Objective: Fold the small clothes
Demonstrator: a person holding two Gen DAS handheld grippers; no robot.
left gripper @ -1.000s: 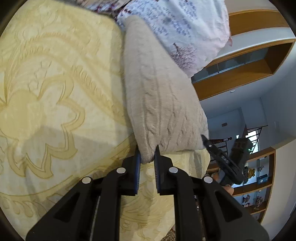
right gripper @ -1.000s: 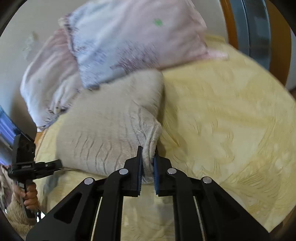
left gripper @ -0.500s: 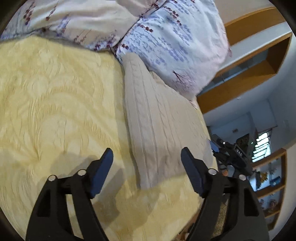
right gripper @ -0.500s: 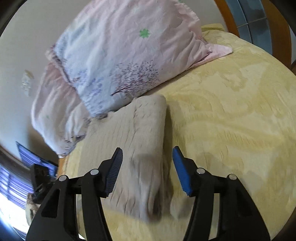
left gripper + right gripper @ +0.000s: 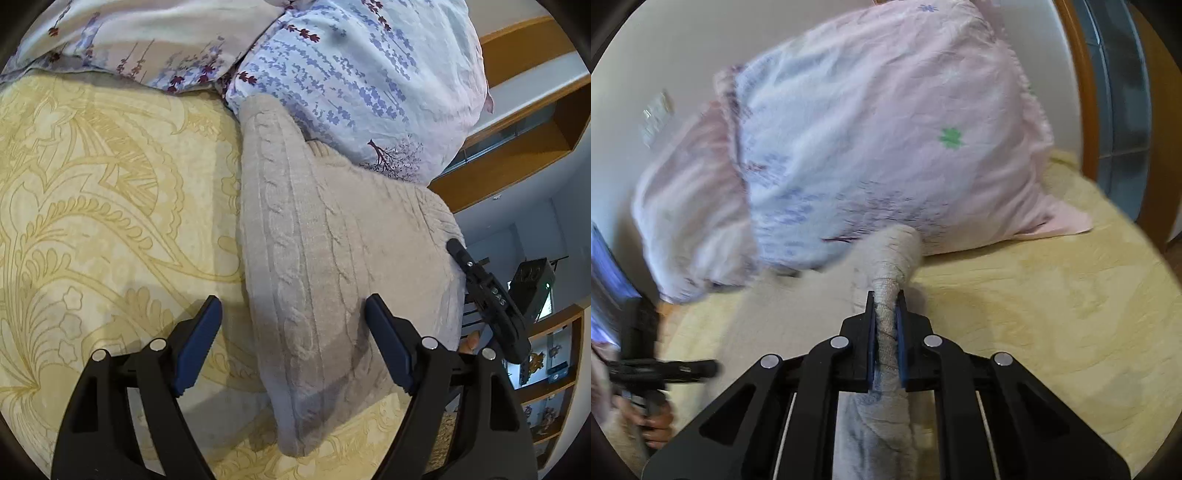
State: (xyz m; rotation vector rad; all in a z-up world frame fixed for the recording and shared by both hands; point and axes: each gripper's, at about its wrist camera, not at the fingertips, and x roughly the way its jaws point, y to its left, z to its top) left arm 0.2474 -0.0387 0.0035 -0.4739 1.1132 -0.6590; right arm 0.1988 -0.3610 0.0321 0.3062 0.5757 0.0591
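Note:
A beige cable-knit sweater (image 5: pixel 332 258) lies folded on the yellow bedspread (image 5: pixel 92 221), its far end against a pillow. My left gripper (image 5: pixel 293 332) is open, with its fingers on either side of the sweater's near part, just above it. My right gripper (image 5: pixel 885 325) is shut on a bunched edge of the sweater (image 5: pixel 894 266), which runs between its blue pads and hangs down beneath it. In the left wrist view the right gripper (image 5: pixel 487 295) shows at the sweater's right edge.
Two floral pillows (image 5: pixel 351 74) (image 5: pixel 868 129) lie at the head of the bed, touching the sweater. A wooden headboard frame (image 5: pixel 1086 92) and wooden shelves (image 5: pixel 517 147) stand beyond. The left gripper and the hand on it (image 5: pixel 646 369) show at the bed's left edge.
Both grippers let go of the sweater and opened. The right gripper has since shut on the sweater's edge again. The left gripper stays open and has come closer over the sweater.

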